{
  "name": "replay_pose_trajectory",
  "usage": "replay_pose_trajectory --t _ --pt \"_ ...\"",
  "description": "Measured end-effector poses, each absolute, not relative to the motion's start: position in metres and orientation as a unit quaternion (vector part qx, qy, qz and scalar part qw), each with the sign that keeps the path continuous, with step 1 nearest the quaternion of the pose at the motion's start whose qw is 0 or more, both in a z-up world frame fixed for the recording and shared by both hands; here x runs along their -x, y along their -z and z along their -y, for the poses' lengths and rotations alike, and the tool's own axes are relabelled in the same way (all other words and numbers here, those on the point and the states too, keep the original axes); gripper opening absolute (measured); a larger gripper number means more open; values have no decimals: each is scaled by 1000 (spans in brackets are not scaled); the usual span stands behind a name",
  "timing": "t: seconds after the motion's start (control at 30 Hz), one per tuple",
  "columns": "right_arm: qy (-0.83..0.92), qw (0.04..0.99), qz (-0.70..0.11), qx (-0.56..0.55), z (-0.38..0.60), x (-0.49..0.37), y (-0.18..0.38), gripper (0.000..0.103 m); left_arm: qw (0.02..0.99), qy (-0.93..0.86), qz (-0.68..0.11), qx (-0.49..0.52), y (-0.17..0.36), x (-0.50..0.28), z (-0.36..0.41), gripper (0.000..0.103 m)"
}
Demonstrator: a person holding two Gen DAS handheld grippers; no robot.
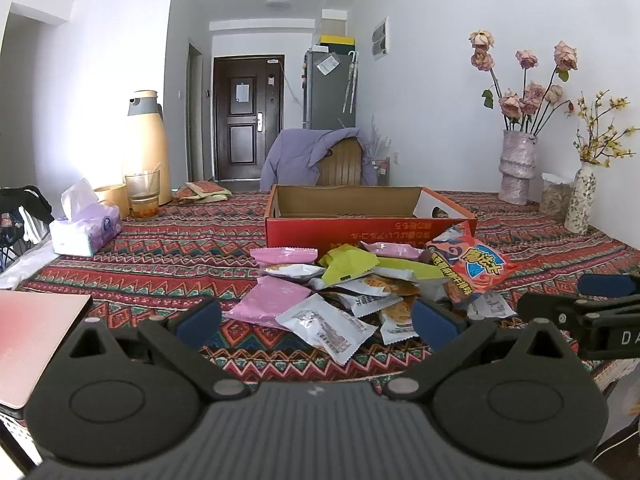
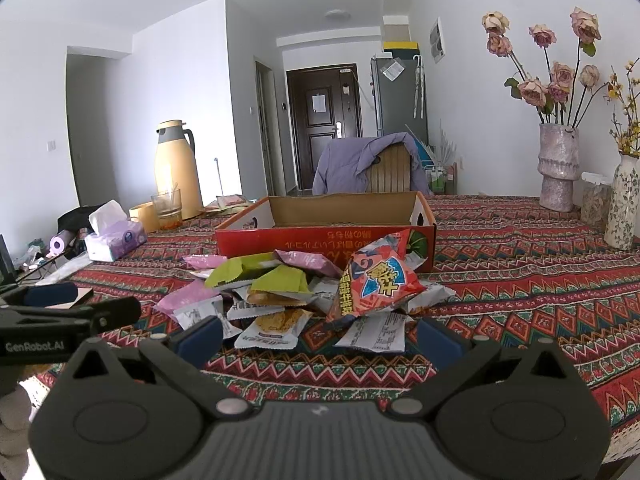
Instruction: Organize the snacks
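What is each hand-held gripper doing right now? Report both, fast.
Left hand-held gripper: open, holding nothing, short of the snack pile.
Right hand-held gripper: open, holding nothing, also short of the pile.

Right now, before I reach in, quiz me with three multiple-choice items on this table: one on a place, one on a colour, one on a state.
1. Where does the snack pile lie?
A. inside the cardboard box
B. on the tablecloth in front of the cardboard box
C. beside the tissue pack

2. What colour is the outer front wall of the cardboard box?
A. red
B. blue
C. white

3. How do the jaws of the left gripper stand?
A. shut on a packet
B. shut on nothing
C. open, holding nothing

Answers: 1 B, the packets sit on the patterned tablecloth just short of the box wall. 2 A, the wall is red with printed lettering. 3 C, the blue pads stand wide apart with nothing between them.
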State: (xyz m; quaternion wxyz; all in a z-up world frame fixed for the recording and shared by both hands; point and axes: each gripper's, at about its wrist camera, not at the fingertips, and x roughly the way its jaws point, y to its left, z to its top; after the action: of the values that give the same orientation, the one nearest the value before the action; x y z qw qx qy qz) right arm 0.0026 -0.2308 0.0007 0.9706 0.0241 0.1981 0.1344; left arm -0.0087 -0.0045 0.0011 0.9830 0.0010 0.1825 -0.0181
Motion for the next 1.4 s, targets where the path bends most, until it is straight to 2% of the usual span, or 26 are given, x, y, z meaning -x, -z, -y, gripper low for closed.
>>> replay_pose_trajectory --t 1.4 --pt "-135 971 -197 -24 230 -2 0 103 984 21 -175 2 -4 13 7 103"
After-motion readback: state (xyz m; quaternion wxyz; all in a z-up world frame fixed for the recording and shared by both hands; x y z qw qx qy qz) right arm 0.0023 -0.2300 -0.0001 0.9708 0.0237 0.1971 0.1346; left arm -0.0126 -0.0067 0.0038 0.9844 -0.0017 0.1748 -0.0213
